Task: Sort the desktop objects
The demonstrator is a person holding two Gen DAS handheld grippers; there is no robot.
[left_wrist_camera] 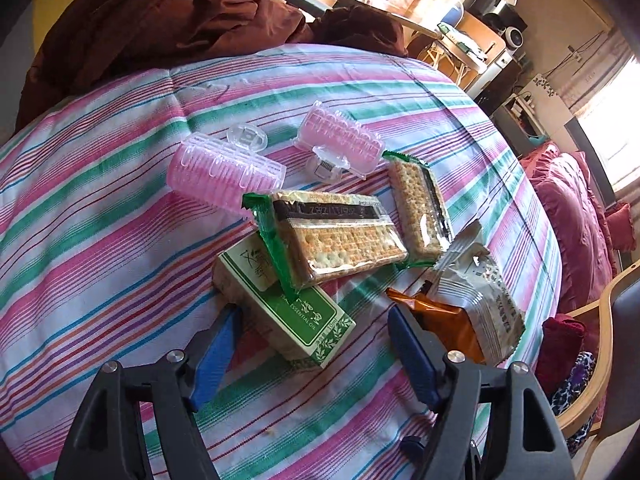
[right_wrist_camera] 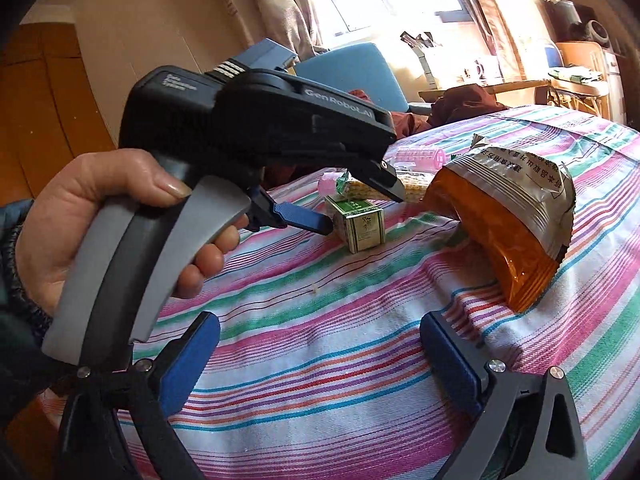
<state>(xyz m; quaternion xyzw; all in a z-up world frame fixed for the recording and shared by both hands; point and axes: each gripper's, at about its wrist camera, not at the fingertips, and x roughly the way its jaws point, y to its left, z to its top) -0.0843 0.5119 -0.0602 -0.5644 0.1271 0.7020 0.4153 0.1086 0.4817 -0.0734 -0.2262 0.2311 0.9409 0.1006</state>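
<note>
On striped tabletop [left_wrist_camera: 100, 220], green box [left_wrist_camera: 288, 312] lies diagonally between spread left tool [left_wrist_camera: 312, 316] fingers; right tool [right_wrist_camera: 320, 336] released, hand [right_wrist_camera: 100, 216] visible only there.

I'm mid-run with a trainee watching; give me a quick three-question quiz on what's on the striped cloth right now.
1. True or false: the left tool is shut on the green box.
2. Multiple choice: what lies partly on top of the green box? A) a pink hair roller B) a cracker pack C) the orange snack bag
3. Fill in: the number of pink hair rollers on the striped cloth is ___.

Key:
1. False. Its jaws stand open on either side of the box's near end.
2. B. The nearer cracker pack overlaps it; the orange snack bag lies beside it.
3. Two: one hair roller and a second hair roller behind the packs.
</note>
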